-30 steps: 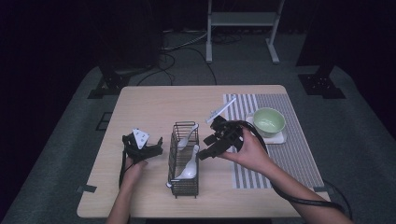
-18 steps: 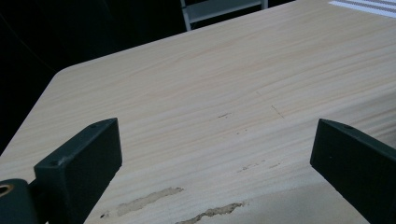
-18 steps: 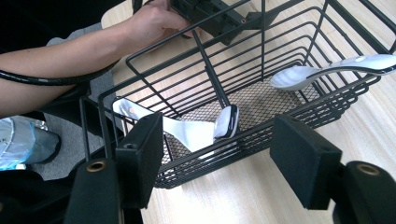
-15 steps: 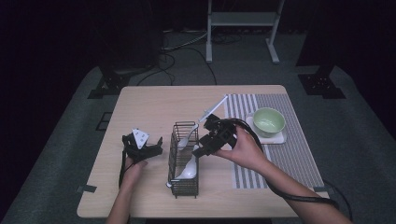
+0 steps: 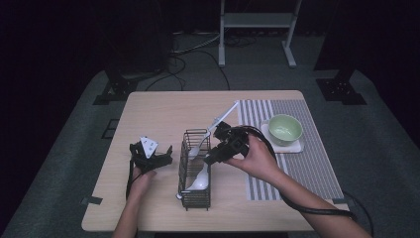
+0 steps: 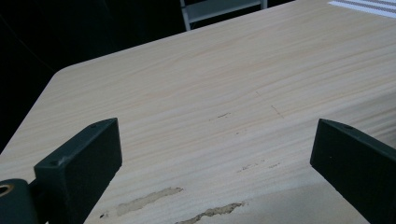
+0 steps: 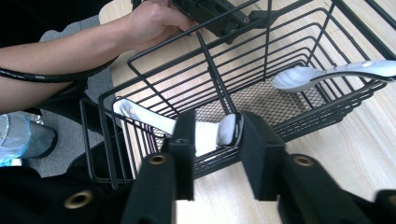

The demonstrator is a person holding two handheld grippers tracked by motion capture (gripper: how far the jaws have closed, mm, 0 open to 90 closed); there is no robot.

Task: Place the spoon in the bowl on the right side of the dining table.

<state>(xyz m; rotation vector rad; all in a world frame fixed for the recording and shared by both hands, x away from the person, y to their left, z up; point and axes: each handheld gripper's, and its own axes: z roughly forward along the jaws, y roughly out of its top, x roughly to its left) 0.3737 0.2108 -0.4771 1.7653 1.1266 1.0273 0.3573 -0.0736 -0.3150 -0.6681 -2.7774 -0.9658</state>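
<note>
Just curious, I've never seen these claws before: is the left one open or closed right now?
Open. In the left gripper view its two black jaws stand wide apart over the bare wooden table with nothing between them; the left claw rests beside the wire basket.

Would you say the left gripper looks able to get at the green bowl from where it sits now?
Probably not directly. The left gripper rests open at the table's left, while the green bowl sits far right; the wire basket and right gripper holding a white spoon lie between them.
</note>
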